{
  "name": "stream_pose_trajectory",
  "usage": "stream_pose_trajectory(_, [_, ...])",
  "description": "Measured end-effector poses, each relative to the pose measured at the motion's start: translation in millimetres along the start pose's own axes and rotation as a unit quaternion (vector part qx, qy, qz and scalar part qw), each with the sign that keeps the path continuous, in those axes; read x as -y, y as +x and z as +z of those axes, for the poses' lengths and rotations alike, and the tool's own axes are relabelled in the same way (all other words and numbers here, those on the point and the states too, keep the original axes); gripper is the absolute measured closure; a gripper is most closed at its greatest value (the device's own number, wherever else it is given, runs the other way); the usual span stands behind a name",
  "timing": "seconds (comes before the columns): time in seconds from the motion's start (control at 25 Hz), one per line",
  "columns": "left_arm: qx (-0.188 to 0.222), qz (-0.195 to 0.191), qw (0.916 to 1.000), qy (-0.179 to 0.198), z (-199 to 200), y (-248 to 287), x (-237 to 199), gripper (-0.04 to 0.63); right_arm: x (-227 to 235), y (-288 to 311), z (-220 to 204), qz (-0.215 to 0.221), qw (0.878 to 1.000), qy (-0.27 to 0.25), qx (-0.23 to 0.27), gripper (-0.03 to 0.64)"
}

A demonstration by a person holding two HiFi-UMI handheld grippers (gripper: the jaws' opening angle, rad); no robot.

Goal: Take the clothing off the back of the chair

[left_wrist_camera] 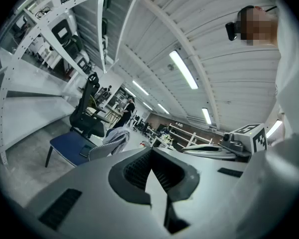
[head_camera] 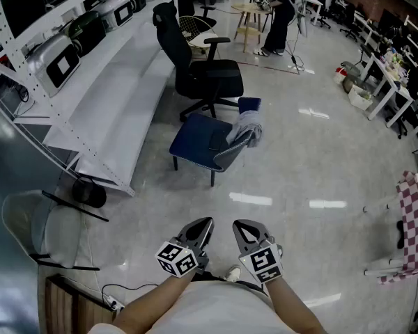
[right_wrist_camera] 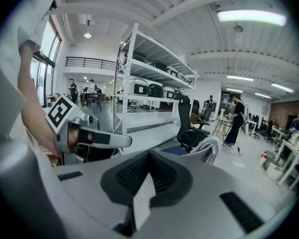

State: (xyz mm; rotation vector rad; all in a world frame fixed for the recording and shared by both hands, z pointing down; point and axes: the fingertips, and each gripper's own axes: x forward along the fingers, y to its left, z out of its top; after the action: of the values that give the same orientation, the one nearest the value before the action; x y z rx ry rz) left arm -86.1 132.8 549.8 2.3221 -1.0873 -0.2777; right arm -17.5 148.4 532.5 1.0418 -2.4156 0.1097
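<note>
Left claw (head_camera: 204, 223) and right claw (head_camera: 241, 225) sit closed, clothing (head_camera: 249, 126) draped on chair (head_camera: 192, 142).

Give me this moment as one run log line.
left gripper: shut, empty | right gripper: shut, empty | clothing: draped over back of blue chair, untouched | stage: not yet reached

A large open-plan office or lab workspace: tall white metal shelving (head_camera: 104, 89) loaded with boxy devices (head_camera: 56, 60), black swivel chairs (head_camera: 198, 65), rows of white tables (head_camera: 388, 82), strip lights (right_wrist_camera: 249, 16) overhead, a glossy floor (head_camera: 299, 165)
</note>
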Motion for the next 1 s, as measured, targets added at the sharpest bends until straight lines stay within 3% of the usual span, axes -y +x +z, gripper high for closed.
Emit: stream_pose_trajectory(1.0, [-0.001,0.010,0.9999,0.007,-14,5,26,0.588,11,-28,-11,0.000,1.000,0.021,0.021,0.600])
